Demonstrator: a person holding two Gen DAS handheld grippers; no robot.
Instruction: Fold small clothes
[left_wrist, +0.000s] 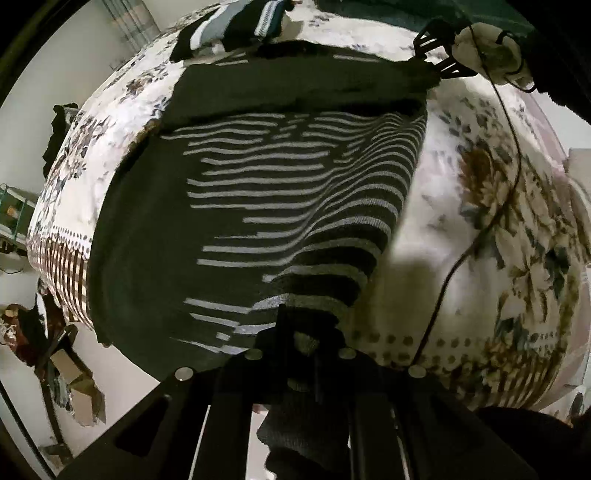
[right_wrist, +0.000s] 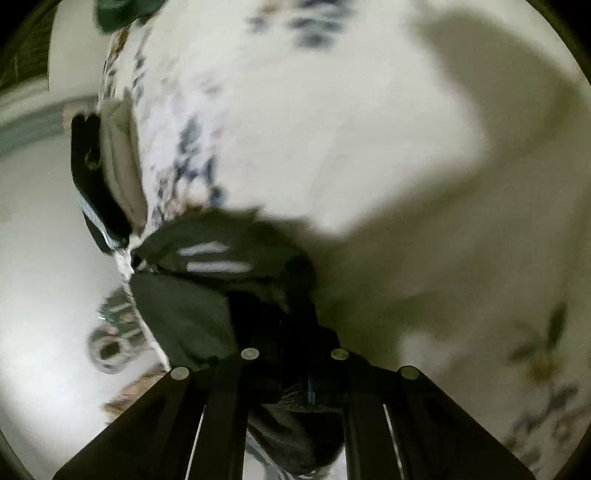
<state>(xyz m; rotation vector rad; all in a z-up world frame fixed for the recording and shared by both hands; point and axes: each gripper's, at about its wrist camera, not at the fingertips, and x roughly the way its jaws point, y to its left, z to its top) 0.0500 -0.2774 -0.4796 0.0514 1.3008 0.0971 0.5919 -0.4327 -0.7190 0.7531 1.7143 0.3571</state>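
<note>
On the flowered bedspread (left_wrist: 480, 206), a dark sweater (left_wrist: 258, 192) with thin pale stripes, spread across the middle of the bed and partly lifted along its near right edge. At the bottom of the left wrist view, the left gripper (left_wrist: 303, 343), jaws clenched on a bunched corner of that sweater, knit cloth hanging down between the black fingers. At the far top right of the same view, the right gripper (left_wrist: 439, 55), pinching the sweater's far corner, with a gloved hand (left_wrist: 491, 51) behind it and a thin black cable (left_wrist: 509, 155) trailing down over the bedspread. In the blurred right wrist view, the right gripper (right_wrist: 295, 354) clamped on dark fabric, two pale stripes of the sweater (right_wrist: 214, 258) showing just ahead of the fingers. Beyond the sweater in the left view, near the bed's far edge, a second folded garment (left_wrist: 236, 26), dark with broad light bands. Off the bed to the left, a pale floor (left_wrist: 22, 291) with cluttered items, too small to tell apart.
</note>
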